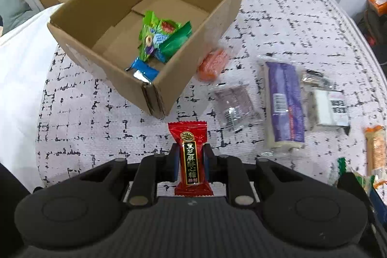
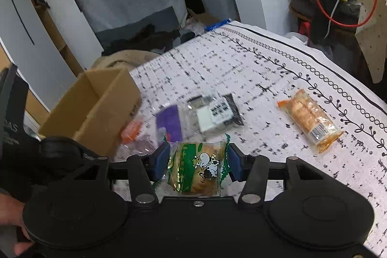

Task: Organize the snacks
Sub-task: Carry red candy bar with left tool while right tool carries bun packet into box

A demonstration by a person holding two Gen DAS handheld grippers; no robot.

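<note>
1. The left gripper [image 1: 191, 161] is clamping a red candy [image 1: 190, 156] between its blue pads, the jaws drawn narrow against the wrapper's sides; the candy is standing lengthwise along the fingers, its crimped top poking out past the tips.
2. The right gripper [image 2: 197, 165] is holding a cow-print pastry [image 2: 198, 168] in a clear green-trimmed wrapper, the pads pressing on both of its sides at a medium spread.
3. Both grippers are hanging above a counter [image 1: 96, 117] that is wearing a white cloth with black broken-grid marks.
4. An open cardboard box [image 1: 210, 30] is sitting on that counter beyond the left gripper, and green snack packets [image 1: 164, 38] and a blue packet [image 1: 145, 69] are lying inside it near its closest corner.
5. Just beside the box's right wall an orange snack [image 1: 212, 62] is lying on the cloth.
6. Further right, a clear packet [image 1: 234, 105], a long purple bar [image 1: 285, 103] and a black-and-white labelled packet [image 1: 326, 103] are lying side by side.
7. In the right wrist view, an orange-wrapped cake [image 2: 309, 120] is lying well apart from the others, toward the cloth's patterned border.
8. A person's hand [image 2: 9, 212] is showing at the lower left edge of that view.
</note>
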